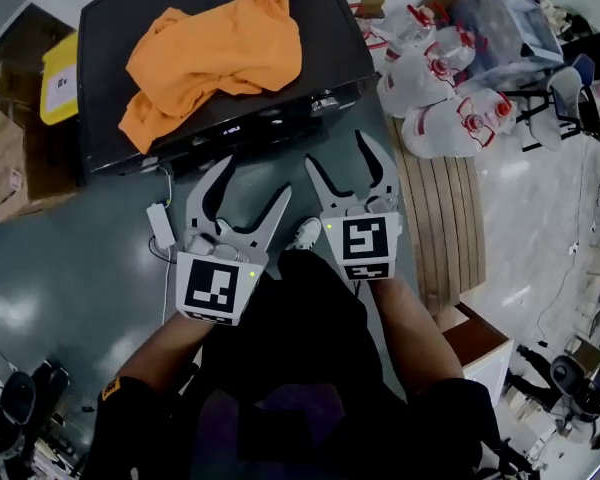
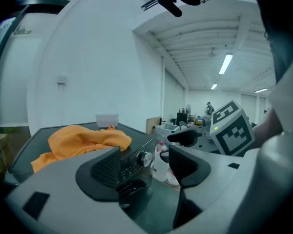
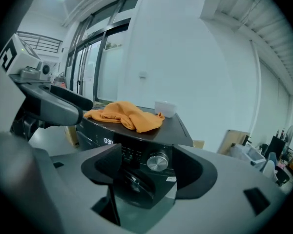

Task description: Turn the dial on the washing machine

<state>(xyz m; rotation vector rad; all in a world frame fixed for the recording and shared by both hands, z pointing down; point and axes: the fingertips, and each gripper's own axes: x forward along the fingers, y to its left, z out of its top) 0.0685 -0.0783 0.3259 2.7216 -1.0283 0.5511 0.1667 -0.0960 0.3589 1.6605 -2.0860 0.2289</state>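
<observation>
Black glossy washing machine (image 1: 110, 88): crumpled orange cloth (image 1: 215, 53) on top.
Round silver dial (image 3: 157, 162): on its front, untouched.
Left tongs (image 1: 252, 183): open, empty.
Right tongs (image 1: 340, 156): open, empty.

The washing machine (image 1: 100, 38) has a dark, smooth casing, the top faintly glossy and the front panel shinier. Its dial (image 3: 157, 162) looks like brushed silver metal with a finely ridged rim. On the middle of the top lies an orange cloth (image 1: 215, 53), soft, matt and crumpled; at the far edge stands a white tub (image 3: 165, 107) of smooth plastic. The left gripper (image 1: 257, 176) and right gripper (image 1: 335, 148) are matt grey plastic, their pads (image 2: 107, 167) black and finely ribbed. The floor (image 1: 70, 268) is glossy grey and mirrors the lamps. Beside the machine are bare wooden slats (image 1: 445, 218), crinkled clear plastic bags (image 1: 430, 78) and brown cardboard (image 1: 10, 158)
</observation>
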